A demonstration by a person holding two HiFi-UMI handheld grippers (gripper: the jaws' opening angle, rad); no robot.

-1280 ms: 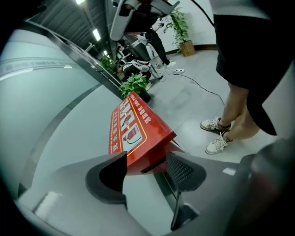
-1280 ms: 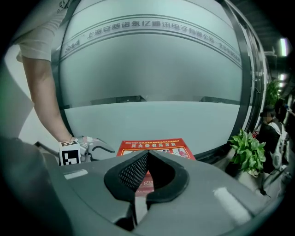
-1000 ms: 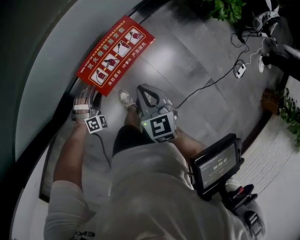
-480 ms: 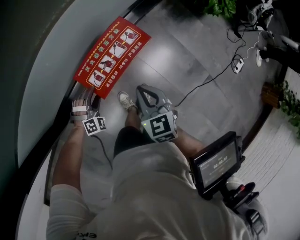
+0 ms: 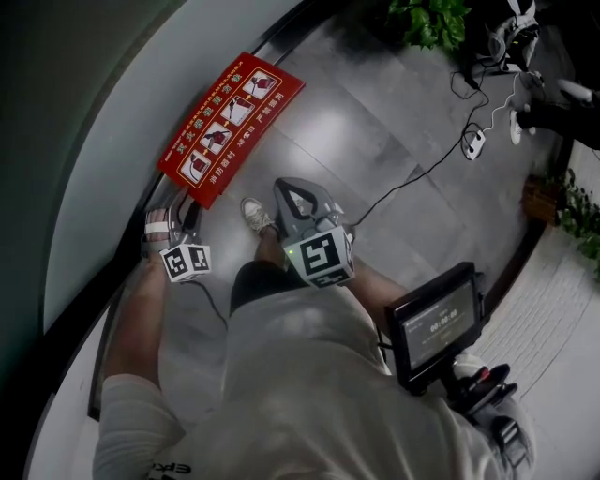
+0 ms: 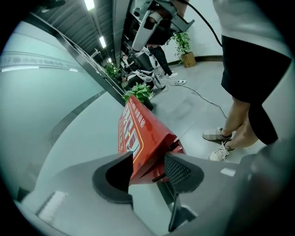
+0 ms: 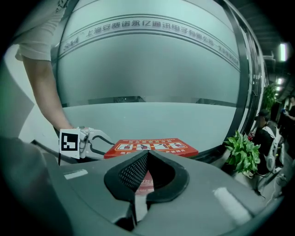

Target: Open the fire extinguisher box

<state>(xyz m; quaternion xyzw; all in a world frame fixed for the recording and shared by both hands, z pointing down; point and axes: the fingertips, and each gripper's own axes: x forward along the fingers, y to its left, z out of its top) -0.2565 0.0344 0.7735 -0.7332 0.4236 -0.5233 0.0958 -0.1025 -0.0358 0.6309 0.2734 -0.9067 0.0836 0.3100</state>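
Nearest us, a small screen [image 5: 436, 323] hung at the person's right hip. Just ahead of the body, the right tool [image 7: 146, 154] was held off the work. Its jaws were pressed together at the tips with nothing in them. It pointed down at the fire extinguisher box [image 5: 234, 122] from the side, well apart from it.

The left tool [image 6: 148, 161] was the working one. Its jaws stood spread and had just been narrowing, with the near end of the box between them. The pads lay just beside the red sheet metal. We could not see them pressing, so we logged no grip yet.

The box sat on the floor [image 5: 394, 159] at the foot of the frosted glass wall [image 7: 152, 69], labelled face up. Its long axis ran away from the left tool, along the wall.

Judgement: the near end is the place to take hold, and the left hand is much the nearer. We could not tell which edge carries the hinge.

The floor was grey, glossy tile. Farther off, a cable [image 5: 412, 173] ran to a power strip [image 5: 474, 142], and a potted plant [image 5: 427, 21] stood beyond.
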